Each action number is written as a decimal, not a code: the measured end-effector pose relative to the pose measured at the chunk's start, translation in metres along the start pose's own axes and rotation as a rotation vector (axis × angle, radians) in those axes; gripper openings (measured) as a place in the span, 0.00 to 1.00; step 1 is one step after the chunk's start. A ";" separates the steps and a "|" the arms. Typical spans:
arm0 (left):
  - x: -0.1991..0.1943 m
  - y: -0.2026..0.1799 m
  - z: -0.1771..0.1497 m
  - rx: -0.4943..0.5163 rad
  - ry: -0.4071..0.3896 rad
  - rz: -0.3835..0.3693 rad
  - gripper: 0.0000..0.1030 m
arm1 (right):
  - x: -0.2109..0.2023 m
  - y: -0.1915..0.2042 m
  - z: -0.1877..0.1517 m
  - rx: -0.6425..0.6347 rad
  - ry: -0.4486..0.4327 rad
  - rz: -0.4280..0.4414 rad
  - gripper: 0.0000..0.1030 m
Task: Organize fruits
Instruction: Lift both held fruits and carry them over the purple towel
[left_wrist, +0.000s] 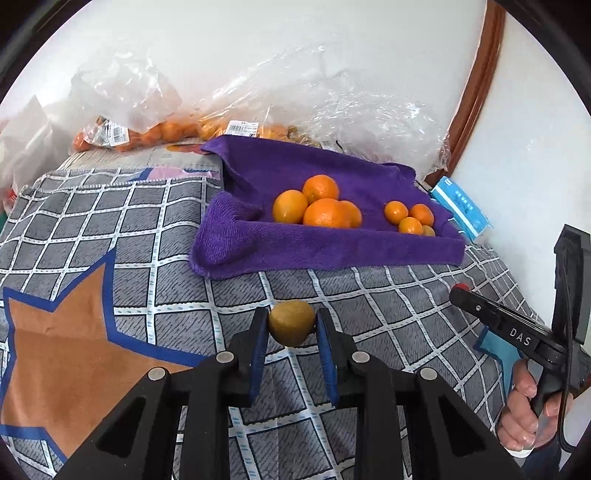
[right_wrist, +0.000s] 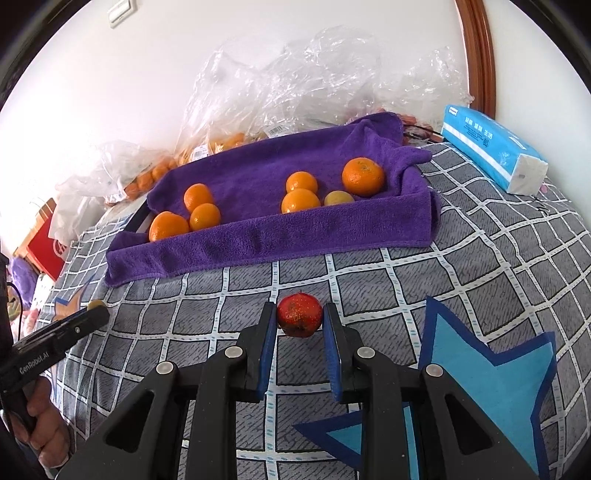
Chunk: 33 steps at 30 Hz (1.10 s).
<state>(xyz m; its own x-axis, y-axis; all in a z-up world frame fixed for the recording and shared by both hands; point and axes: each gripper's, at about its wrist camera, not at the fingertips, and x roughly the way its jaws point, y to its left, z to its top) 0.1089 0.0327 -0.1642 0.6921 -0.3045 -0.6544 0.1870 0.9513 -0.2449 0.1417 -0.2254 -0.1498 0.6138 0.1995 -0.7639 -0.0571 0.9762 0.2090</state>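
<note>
On the far left of the right wrist view, a bare hand (right_wrist: 44, 417) grips the left gripper's black handle, which bears the white lettering "GenRobot.AI"; seen from the left wrist, the right gripper's black body reads "DAS". Barcode stickers show on the clear plastic bags of oranges (left_wrist: 147, 133) against the white wall, too small to read. Right of the bags lies a purple terry towel (right_wrist: 295, 236) draped over a shallow tray, holding two loose groups of orange citrus fruits (right_wrist: 301, 199) well apart from each other. Further right, a blue-and-white tissue pack (right_wrist: 491, 151) carries printed characters that cannot be made out. A grey checked cloth with blue-edged star shapes (right_wrist: 406, 280) covers the surface; nothing lies between either gripper and the towel's near edge. The left gripper (left_wrist: 291, 325) is clamped on a small yellow-green round fruit (left_wrist: 291, 322), both blue pads pressing its sides, above the cloth short of the towel. The right gripper (right_wrist: 300, 320) is likewise clamped on a small red speckled round fruit (right_wrist: 300, 319), pads touching both sides, above the cloth in front of the towel.
</note>
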 end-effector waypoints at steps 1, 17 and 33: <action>-0.001 -0.001 0.000 -0.001 -0.007 -0.001 0.24 | 0.000 0.000 0.000 0.003 -0.002 0.000 0.24; -0.008 0.005 0.000 -0.035 -0.047 0.031 0.24 | -0.011 -0.008 -0.002 0.039 -0.052 0.032 0.24; -0.010 0.006 -0.001 -0.035 -0.052 0.058 0.24 | -0.011 0.008 -0.004 0.022 -0.008 0.007 0.24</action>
<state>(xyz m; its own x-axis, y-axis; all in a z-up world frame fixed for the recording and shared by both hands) 0.1022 0.0414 -0.1597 0.7365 -0.2454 -0.6304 0.1217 0.9647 -0.2334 0.1316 -0.2192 -0.1418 0.6200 0.2056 -0.7571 -0.0441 0.9726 0.2281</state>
